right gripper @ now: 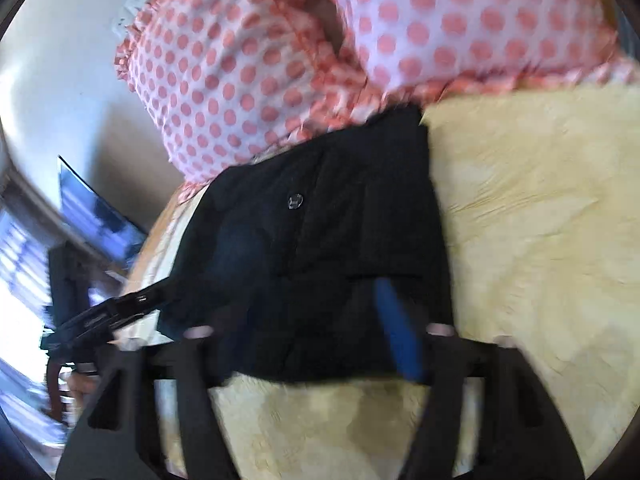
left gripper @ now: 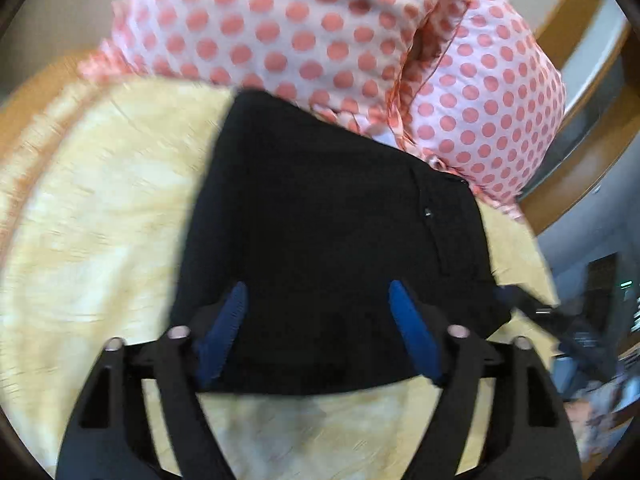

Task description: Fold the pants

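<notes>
Black pants [left gripper: 328, 216] lie folded into a compact block on a pale yellow bedspread [left gripper: 100, 200]; they also show in the right wrist view [right gripper: 320, 240], with a metal button [right gripper: 295, 201] facing up. My left gripper [left gripper: 318, 300] is open, its blue fingers [left gripper: 224, 332] hovering over the near edge of the pants, holding nothing. My right gripper [right gripper: 304, 312] is open over the near edge too; its right blue finger [right gripper: 396, 328] is clear, the left one is blurred against the dark cloth. The left gripper's body [right gripper: 104, 316] shows at the left of the right wrist view.
Two pillows with pink polka dots [left gripper: 320, 28] lie just behind the pants, also in the right wrist view [right gripper: 320, 60]. The bed's edge [left gripper: 532, 264] drops off beside the pants. A wooden frame [left gripper: 580, 176] and dark furniture stand beyond.
</notes>
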The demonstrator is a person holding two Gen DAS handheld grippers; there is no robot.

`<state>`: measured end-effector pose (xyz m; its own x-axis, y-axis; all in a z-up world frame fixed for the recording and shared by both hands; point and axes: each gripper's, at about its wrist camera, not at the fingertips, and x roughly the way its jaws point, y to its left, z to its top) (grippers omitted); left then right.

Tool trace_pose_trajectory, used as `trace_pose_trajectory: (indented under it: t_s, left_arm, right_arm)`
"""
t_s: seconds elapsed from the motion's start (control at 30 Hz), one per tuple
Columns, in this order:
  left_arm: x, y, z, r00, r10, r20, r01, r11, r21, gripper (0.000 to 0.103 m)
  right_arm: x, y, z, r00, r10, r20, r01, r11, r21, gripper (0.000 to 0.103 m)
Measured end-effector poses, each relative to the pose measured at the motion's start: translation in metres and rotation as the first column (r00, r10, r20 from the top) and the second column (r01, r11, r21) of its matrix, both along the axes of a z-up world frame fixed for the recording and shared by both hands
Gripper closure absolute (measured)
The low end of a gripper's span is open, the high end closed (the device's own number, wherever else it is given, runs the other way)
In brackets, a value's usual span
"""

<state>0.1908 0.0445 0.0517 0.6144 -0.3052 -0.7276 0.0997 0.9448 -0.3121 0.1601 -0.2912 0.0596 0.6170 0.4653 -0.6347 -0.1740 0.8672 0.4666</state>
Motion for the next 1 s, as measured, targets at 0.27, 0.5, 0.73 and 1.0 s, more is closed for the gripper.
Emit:
trace_pose_trajectory:
  t_s: [0.27, 0.5, 0.73, 1.0]
  left_arm:
    - [-0.102, 0.005, -0.003, 0.982, 0.050, 0.182, -0.096, 0.963, 0.253, 0.006]
    - [-0.139, 0.004, -0.023, 0.977, 0.066, 0.204, -0.130, 0.938, 0.320, 0.006]
    - [-0.149, -0.003, -0.037, 0.981, 0.057, 0.184, -0.121, 0.926, 0.358, 0.005]
    - [-0.157, 0.002, -0.045, 0.973, 0.078, 0.216, -0.144, 0.939, 0.314, 0.002]
  right_arm:
    - [-0.082, 0.037, -0.003, 0.971, -0.168, 0.171, 0.213, 0.930, -0.300, 0.001]
    - [-0.115, 0.070, -0.027, 0.972, -0.110, 0.209, 0.181, 0.915, -0.359, 0.001]
    - [-0.126, 0.085, -0.041, 0.974, -0.097, 0.206, 0.171, 0.907, -0.384, 0.001]
    - [-0.126, 0.088, -0.049, 0.974, -0.098, 0.204, 0.174, 0.902, -0.396, 0.001]
